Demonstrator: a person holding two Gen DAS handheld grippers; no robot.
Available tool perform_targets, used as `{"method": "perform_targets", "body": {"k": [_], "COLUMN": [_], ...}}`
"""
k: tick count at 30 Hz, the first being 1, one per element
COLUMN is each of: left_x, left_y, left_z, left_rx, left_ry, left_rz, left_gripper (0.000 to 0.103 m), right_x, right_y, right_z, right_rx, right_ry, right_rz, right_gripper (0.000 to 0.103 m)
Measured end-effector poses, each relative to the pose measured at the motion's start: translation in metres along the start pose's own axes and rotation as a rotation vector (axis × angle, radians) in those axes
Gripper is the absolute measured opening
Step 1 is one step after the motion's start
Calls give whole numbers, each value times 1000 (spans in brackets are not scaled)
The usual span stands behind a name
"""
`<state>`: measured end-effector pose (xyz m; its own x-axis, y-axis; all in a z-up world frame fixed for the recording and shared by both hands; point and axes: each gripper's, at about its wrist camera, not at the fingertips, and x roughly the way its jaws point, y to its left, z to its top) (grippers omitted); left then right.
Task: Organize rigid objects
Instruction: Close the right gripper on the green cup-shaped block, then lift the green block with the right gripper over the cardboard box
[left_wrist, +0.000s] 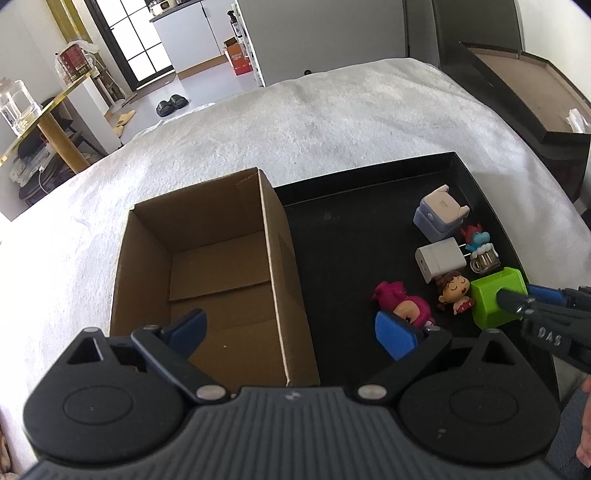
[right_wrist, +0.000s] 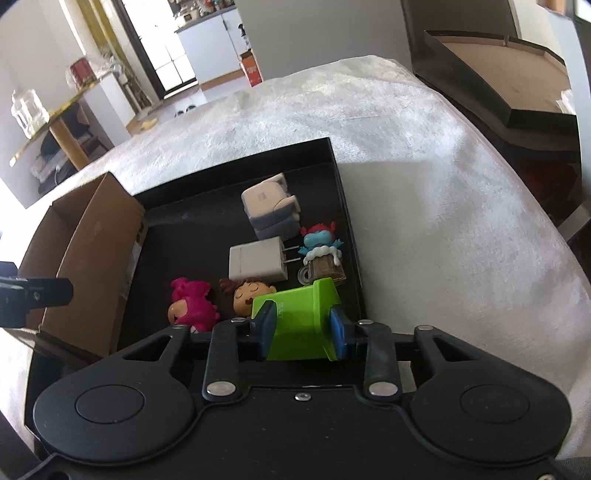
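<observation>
The bright green plastic block (right_wrist: 299, 321), boxy with smooth glossy faces and a slightly flared far end, lies at the near right corner of the shallow black tray (right_wrist: 343, 206). The right gripper (right_wrist: 303, 330) is clamped on it: its two blue pads press the block's left and right sides, with the green body filling the gap between them.

Inside the tray, just beyond the block, lies a small figurine with brown hair and closed eyes (right_wrist: 245, 295), touching the block's far left edge. Left of that one lies a magenta dinosaur-hooded figurine (right_wrist: 194, 304). A white square wall charger with two metal prongs (right_wrist: 258, 264) rests further in, and beside it, near the tray's right wall, a blue-and-red creature figurine on a tiny mug (right_wrist: 321, 251). A grey-and-white folded plug adapter (right_wrist: 271, 208) sits furthest back.

An open brown cardboard box (left_wrist: 207, 266) stands against the tray's left side. The left gripper (left_wrist: 291, 332) hangs over it, blue pads wide apart and holding nothing.
</observation>
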<state>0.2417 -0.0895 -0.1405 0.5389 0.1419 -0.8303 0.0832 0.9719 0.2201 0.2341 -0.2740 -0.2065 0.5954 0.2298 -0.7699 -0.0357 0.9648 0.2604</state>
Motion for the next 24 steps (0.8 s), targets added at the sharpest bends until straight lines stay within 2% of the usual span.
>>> {"method": "perform_targets", "body": {"k": [2, 4, 7, 10, 13, 24], "left_x": [-2, -5, -5, -1, 0, -11], "left_y": [2, 5, 8, 8, 7, 19], "left_z": [-1, -1, -3, -4, -6, -9], "left_rx": [-9, -17, -19, -20, -20, -54], "left_ry": [-5, -17, -20, -7, -6, -36], "left_rz": [-5, -13, -18, -9, -5, -27], "left_gripper": [98, 98, 98, 98, 98, 98], "right_x": [4, 6, 10, 12, 13, -5], "right_y": [6, 10, 13, 16, 18, 27], "right_z": [-1, -3, -3, -4, -5, -2], "right_rx": [-21, -39, -44, -69, -85, -112], "right_ry": [16, 22, 32, 27, 23, -2], "right_rz": [-21, -52, -65, -89, -93, -88], "right_gripper": [54, 61, 63, 63, 50, 49]}}
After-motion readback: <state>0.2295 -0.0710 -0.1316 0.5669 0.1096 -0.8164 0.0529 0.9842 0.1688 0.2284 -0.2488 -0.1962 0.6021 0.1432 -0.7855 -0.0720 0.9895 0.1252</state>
